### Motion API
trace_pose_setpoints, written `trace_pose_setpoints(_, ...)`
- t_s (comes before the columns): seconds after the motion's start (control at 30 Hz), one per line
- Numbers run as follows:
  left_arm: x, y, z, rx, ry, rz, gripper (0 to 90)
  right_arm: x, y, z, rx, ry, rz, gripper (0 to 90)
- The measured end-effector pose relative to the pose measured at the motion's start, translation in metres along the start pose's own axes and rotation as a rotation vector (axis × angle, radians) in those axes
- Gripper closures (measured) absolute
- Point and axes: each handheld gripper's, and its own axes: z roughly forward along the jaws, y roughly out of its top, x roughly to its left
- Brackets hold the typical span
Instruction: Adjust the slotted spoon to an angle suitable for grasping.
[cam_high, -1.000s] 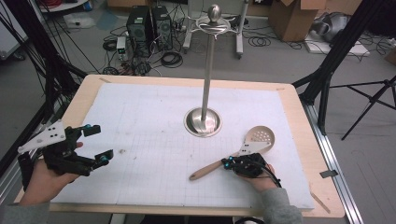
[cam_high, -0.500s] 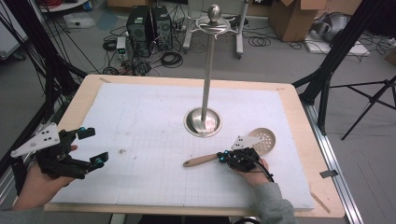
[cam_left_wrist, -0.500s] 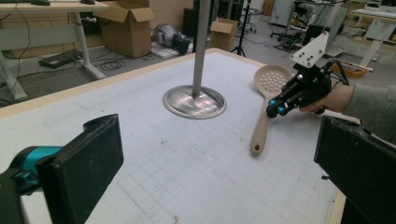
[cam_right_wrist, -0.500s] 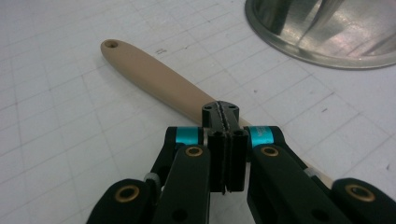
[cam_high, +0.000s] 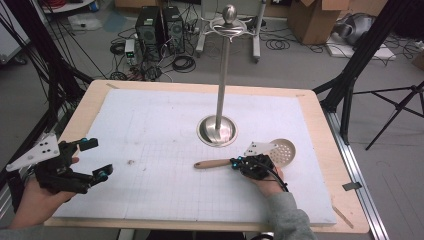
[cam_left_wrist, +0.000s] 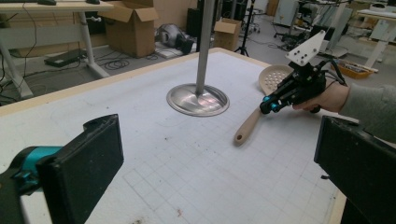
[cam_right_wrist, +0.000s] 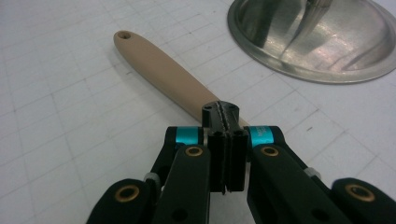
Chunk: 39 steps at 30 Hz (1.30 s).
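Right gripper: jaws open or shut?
Shut: the right gripper has its pads pressed together, no gap, above the wooden spoon handle, not around it.

Left hand-held gripper (cam_high: 95, 160) gapes — right hand-held gripper (cam_high: 234, 163) pressed closed.

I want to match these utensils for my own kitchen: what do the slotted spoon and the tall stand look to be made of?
Slotted spoon: probably wood or bamboo, matt tan, uniform from handle to perforated bowl; moulded plastic is possible. Tall stand: metal, likely polished steel, with mirror-like reflections on its round base.
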Motion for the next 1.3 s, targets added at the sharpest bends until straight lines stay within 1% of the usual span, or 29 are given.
trace_pose_setpoints(0.27,0.000,-0.002,-0.006,-0.001,0.012,-0.003,1.7,-0.003,0.003,0.007,-0.007,-0.016,0.008,90.0)
trace_pose_setpoints(0.37,0.001,-0.002,-0.007,0.000,0.013,-0.004,1.8,-0.004,0.003,0.008,-0.006,-0.015,0.013,90.0)
trace_pose_setpoints(0.4,0.001,-0.002,-0.007,0.000,0.014,-0.005,1.8,-0.005,0.003,0.004,-0.021,-0.026,0.027,90.0)
trace_pose_setpoints(0.43,0.001,-0.002,-0.007,-0.003,0.012,-0.004,1.8,-0.005,0.003,0.004,-0.021,-0.026,0.027,90.0)
trace_pose_setpoints(0.47,0.001,-0.002,-0.006,-0.002,0.010,-0.005,1.7,-0.009,0.005,-0.005,-0.056,-0.049,0.052,90.0)
trace_pose_setpoints(0.5,0.001,-0.002,-0.006,-0.002,0.010,-0.005,1.7,-0.009,0.005,-0.005,-0.056,-0.049,0.052,90.0)
trace_pose_setpoints(0.57,0.002,-0.003,-0.004,0.002,0.008,-0.010,1.8,-0.015,0.006,-0.018,-0.073,-0.099,0.077,90.0)
trace_pose_setpoints(0.63,0.002,-0.003,-0.003,0.005,0.006,-0.006,1.7,-0.017,0.006,-0.021,-0.075,-0.108,0.079,90.0)
trace_pose_setpoints(0.67,0.001,-0.003,-0.003,0.004,0.004,-0.005,1.8,-0.021,0.004,-0.026,-0.063,-0.128,0.083,90.0)
trace_pose_setpoints(0.7,0.001,-0.003,-0.003,0.004,0.004,-0.005,1.7,-0.021,0.004,-0.026,-0.063,-0.128,0.083,90.0)
trace_pose_setpoints(0.73,0.001,-0.003,-0.003,0.004,0.004,-0.005,1.7,-0.023,0.003,-0.028,-0.062,-0.139,0.085,90.0)
trace_pose_setpoints(0.8,0.000,-0.003,-0.003,0.003,0.004,-0.005,1.8,-0.028,0.000,-0.030,-0.058,-0.162,0.106,90.0)
trace_pose_setpoints(0.9,0.000,-0.003,-0.002,0.007,0.004,-0.001,1.7,-0.030,-0.001,-0.030,-0.047,-0.174,0.119,90.0)
trace_pose_setpoints(0.93,0.000,-0.003,-0.002,0.008,0.003,-0.002,1.8,-0.031,-0.002,-0.028,-0.029,-0.187,0.126,90.0)
trace_pose_setpoints(0.97,0.001,-0.003,-0.001,0.011,0.002,-0.001,1.8,-0.031,-0.002,-0.028,-0.029,-0.187,0.126,90.0)
trace_pose_setpoints(1.0,0.001,-0.004,-0.001,0.011,0.004,-0.001,1.7,-0.032,-0.002,-0.025,-0.011,-0.192,0.124,90.0)
trace_pose_setpoints(1.03,0.001,-0.004,-0.001,0.012,0.003,-0.002,1.7,-0.032,-0.002,-0.025,-0.011,-0.192,0.124,90.0)
trace_pose_setpoints(1.07,0.000,-0.004,-0.001,0.012,0.003,-0.002,1.8,-0.033,-0.003,-0.023,0.004,-0.198,0.121,90.0)
trace_pose_setpoints(1.17,0.000,-0.004,-0.001,0.011,0.003,-0.001,1.7,-0.033,-0.003,-0.022,0.011,-0.199,0.124,90.0)
trace_pose_setpoints(1.3,0.000,-0.004,-0.001,0.011,0.004,-0.001,1.8,-0.035,-0.004,-0.022,0.015,-0.213,0.128,90.0)
